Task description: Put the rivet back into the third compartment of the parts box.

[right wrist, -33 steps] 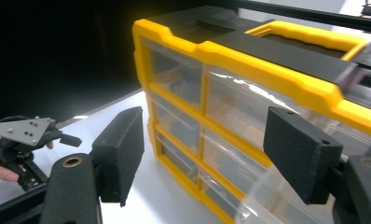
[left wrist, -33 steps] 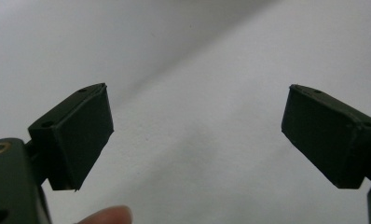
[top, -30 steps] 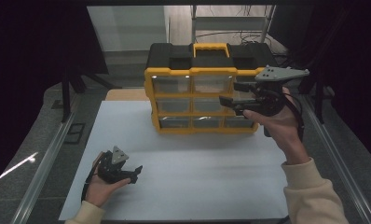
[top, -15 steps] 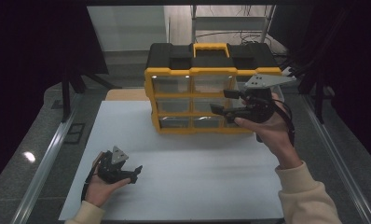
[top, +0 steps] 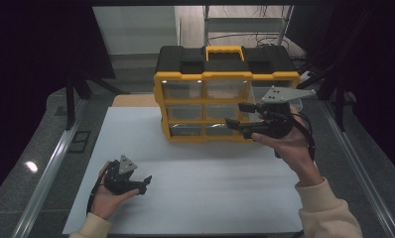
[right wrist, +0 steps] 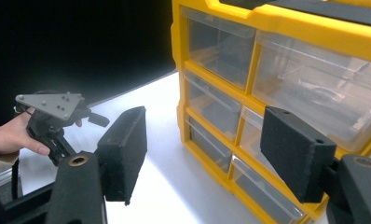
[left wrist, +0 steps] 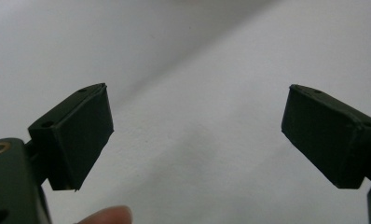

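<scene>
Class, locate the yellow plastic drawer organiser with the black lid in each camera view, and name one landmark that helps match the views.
High view: yellow plastic drawer organiser stands centre, at the far edge of the white table mat.
Left gripper view: organiser not in it; white mat between open jaws.
Right gripper view: organiser at upper right, beyond the jaws.
Shared landmark: the white mat.

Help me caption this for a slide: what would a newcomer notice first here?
The yellow drawer cabinet with clear drawers and a black top stands at the far edge of the white table. The right gripper hovers before its right-hand drawers, jaws open with nothing between them. The left gripper rests low near the table's front left, also open.
</scene>
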